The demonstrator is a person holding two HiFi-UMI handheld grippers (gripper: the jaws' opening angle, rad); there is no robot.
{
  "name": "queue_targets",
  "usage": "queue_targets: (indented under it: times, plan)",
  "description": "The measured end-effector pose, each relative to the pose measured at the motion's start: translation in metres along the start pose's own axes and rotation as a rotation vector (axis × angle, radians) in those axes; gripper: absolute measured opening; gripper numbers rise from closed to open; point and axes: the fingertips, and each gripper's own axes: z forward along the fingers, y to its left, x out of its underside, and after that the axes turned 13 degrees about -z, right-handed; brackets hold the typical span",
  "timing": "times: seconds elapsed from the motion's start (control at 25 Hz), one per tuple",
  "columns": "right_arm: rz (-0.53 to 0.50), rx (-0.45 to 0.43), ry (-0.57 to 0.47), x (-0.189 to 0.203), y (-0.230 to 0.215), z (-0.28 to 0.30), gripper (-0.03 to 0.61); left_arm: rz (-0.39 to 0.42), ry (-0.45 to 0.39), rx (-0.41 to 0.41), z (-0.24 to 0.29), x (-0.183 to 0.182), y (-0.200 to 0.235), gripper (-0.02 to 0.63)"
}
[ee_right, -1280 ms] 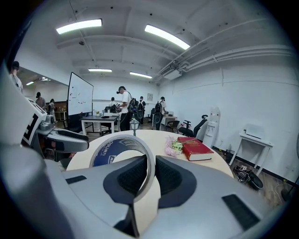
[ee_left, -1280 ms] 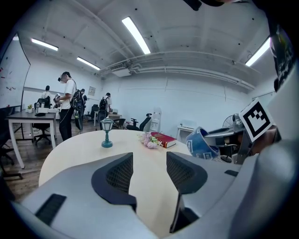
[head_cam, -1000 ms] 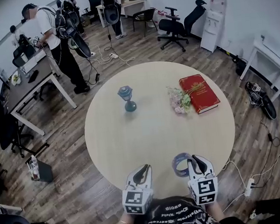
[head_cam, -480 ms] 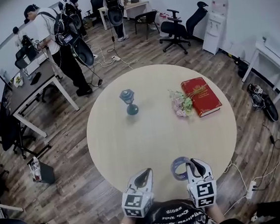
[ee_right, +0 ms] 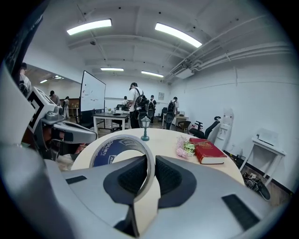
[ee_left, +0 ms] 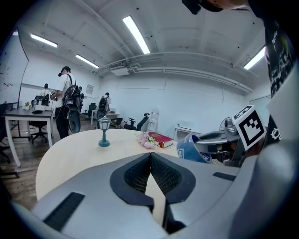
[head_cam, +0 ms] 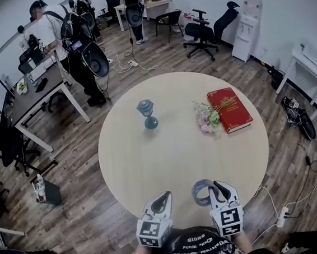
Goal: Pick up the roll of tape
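The roll of tape (head_cam: 201, 192), grey outside with a blue printed core, hangs just above the near edge of the round table (head_cam: 151, 164). My right gripper (head_cam: 217, 187) is shut on its wall. In the right gripper view the tape roll (ee_right: 117, 148) stands on edge, and the right gripper (ee_right: 150, 173) pinches its band between the two dark pads. My left gripper (head_cam: 165, 197) is beside it to the left, shut and empty. In the left gripper view the left gripper (ee_left: 150, 157) has its jaws touching, and the tape roll (ee_left: 190, 150) shows at the right.
On the far half of the table stand a small blue lantern (head_cam: 147, 113), a bunch of flowers (head_cam: 205, 118) and a red book (head_cam: 229, 109). People with backpacks stand by a desk (head_cam: 36, 91) at the back left. Office chairs (head_cam: 199, 32) are beyond the table.
The right gripper with the roll has edged slightly toward the near table edge. The left gripper stays where it was.
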Motion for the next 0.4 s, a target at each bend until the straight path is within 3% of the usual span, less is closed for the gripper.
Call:
queue_targets:
  times: [0.4]
  plan:
    - [-0.026,-0.010,0.010,0.0034,0.0015,0.0045,0.061,-0.008,0.000,-0.013,0.0019,0.0013,0.0076,0.021]
